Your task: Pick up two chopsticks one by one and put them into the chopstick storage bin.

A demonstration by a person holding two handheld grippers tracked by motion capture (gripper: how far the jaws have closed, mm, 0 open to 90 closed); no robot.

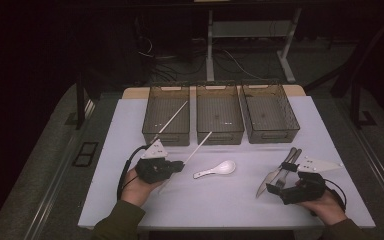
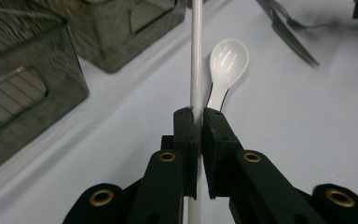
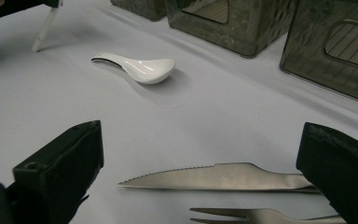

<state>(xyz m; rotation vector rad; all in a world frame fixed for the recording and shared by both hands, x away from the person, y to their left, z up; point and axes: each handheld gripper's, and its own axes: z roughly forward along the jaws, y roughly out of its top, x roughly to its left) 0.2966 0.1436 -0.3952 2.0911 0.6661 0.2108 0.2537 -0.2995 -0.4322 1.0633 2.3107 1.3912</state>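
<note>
My left gripper (image 1: 180, 165) (image 2: 199, 114) is shut on a long white chopstick (image 1: 200, 144) (image 2: 196, 56), which runs straight out between the jaws towards the middle basket. The chopstick's near end (image 3: 44, 30) hangs just above the table. A second white chopstick (image 1: 172, 119) leans in the left basket (image 1: 152, 131). A white ceramic spoon (image 1: 217, 169) (image 2: 228, 58) (image 3: 142, 67) lies on the white table between the hands. My right gripper (image 1: 275, 194) (image 3: 200, 140) stands open, low over a steel knife (image 1: 270, 180) (image 3: 223, 176) and a fork (image 1: 285, 172) (image 3: 251, 215), its jaws wide on either side of them.
Three dark mesh baskets stand in a row at the back of the table: the left one, a middle one (image 1: 220, 136) and a right one (image 1: 275, 135). The middle and right baskets look empty. The table's front edge (image 1: 220, 225) runs just ahead of both forearms.
</note>
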